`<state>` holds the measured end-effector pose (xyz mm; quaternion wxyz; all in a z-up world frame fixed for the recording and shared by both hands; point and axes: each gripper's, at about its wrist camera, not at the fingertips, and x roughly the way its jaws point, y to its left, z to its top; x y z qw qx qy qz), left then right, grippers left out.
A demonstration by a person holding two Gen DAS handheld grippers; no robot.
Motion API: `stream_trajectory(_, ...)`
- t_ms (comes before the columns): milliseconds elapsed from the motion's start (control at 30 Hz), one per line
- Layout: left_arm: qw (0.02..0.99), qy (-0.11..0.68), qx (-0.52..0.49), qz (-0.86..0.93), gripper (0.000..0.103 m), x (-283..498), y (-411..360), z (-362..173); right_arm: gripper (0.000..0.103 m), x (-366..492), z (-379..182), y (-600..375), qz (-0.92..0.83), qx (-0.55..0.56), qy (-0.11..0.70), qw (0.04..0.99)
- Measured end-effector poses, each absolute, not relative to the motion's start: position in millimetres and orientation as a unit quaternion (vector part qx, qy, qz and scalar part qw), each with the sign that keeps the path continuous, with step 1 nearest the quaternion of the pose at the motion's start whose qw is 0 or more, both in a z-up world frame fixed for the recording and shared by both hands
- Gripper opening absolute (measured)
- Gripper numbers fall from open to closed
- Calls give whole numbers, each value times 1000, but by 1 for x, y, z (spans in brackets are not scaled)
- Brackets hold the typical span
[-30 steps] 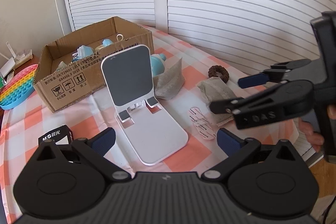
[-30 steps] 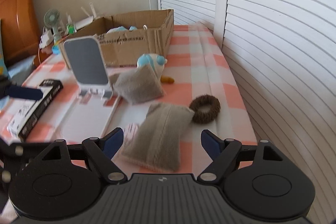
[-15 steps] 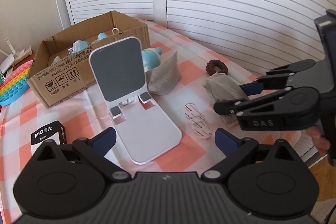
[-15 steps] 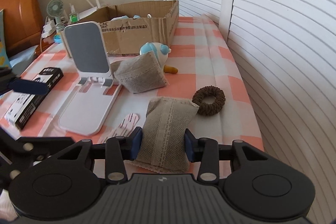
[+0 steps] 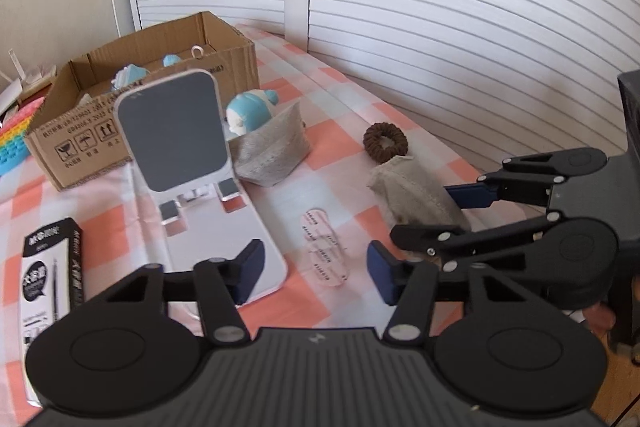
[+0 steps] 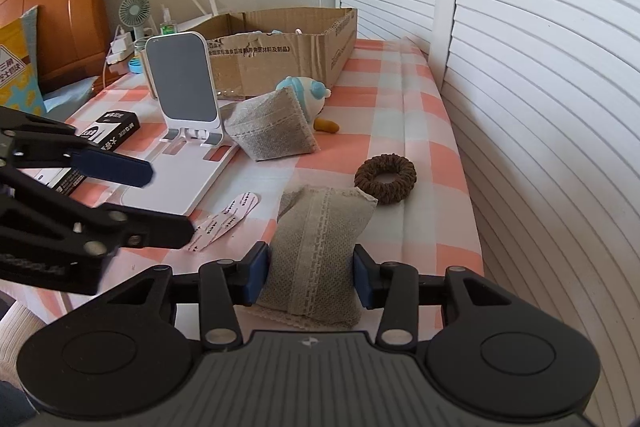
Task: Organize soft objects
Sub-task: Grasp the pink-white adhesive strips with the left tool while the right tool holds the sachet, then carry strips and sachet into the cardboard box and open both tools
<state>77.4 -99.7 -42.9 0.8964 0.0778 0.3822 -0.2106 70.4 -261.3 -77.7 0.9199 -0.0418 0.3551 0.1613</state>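
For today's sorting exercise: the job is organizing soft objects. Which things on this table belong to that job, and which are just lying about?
Belong to the job:
near pouch, gripped by the right gripper
far pouch
blue plush toy
brown scrunchie
cardboard box

Just lying about:
phone stand
black pen box
pink stickers

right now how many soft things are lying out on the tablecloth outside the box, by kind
grey fabric pouches: 2 (one in the right gripper, one by the phone stand)
blue plush toy: 1
brown scrunchie: 1
total: 4
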Motion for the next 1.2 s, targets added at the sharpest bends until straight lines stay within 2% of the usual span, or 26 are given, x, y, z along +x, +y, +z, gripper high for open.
stream_trajectory(100, 892, 392, 74, -210, 38, 83, -108, -49, 49, 71, -79, -264, 168, -40, 352, 920)
stream_trajectory(500, 886, 416, 55, -197, 37, 101, -114, -63, 53, 68, -85, -276, 189, -42, 335, 922)
stream_trajectory(600, 887, 414, 52, -198, 34, 102, -115, -63, 57, 67, -85, -277, 192, -41, 335, 922)
stream_trajectory(667, 887, 411, 54, -203, 27, 102, -116, -63, 61, 66, -84, -279, 190, -41, 335, 922)
stream_trajectory(800, 885, 408, 57, -215, 19, 102, -118, -63, 67, 62, -84, -284, 199, -38, 335, 920)
stream_trajectory(1000, 888, 386, 116, -223, 19, 104, -122, -62, 68, 59, -82, -288, 199, -41, 336, 920)
stream_trajectory(1200, 891, 395, 99, -202, 20, 106, -123, -62, 68, 57, -81, -286, 200, -43, 335, 920)
